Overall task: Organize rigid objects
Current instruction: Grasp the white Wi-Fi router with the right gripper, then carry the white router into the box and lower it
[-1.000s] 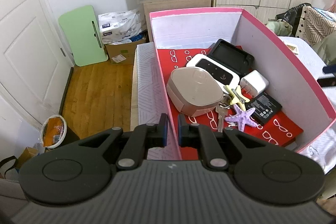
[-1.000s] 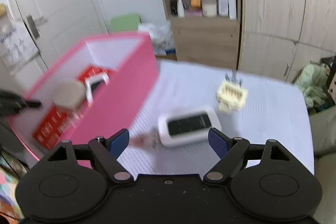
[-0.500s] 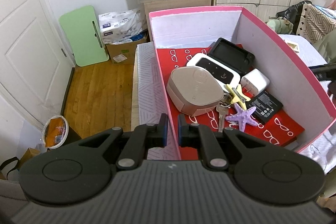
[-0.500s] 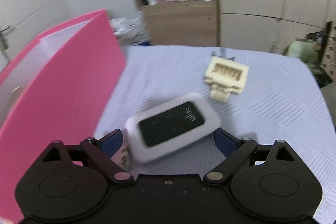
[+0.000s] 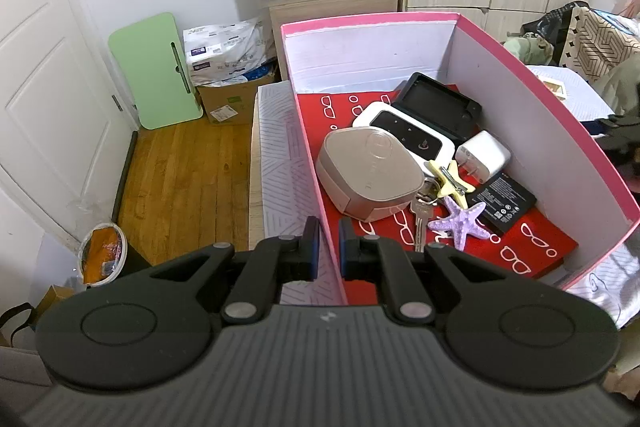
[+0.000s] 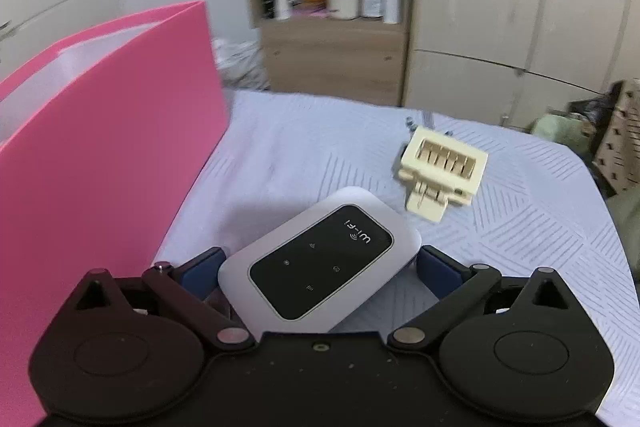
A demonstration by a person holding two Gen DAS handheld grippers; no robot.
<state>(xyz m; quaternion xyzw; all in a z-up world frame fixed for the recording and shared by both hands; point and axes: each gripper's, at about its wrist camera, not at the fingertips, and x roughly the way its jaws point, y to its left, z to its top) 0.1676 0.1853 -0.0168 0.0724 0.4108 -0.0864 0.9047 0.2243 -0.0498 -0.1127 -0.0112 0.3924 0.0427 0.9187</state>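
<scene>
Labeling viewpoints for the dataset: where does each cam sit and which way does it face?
Left wrist: on the left gripper, looking forward and down into the pink box, whose near wall its fingers clamp; the keys and starfish lie inside.
Right wrist: on the right gripper, looking low across the table; its open fingers straddle the wifi router, with a cream connector beyond.
Shared: the pink box, the table, the shelf behind.

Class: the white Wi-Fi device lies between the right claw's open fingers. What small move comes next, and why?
Probably close the right claw on the Wi-Fi device: its fingers already flank the device, which lies on the cloth outside the pink box.
</scene>
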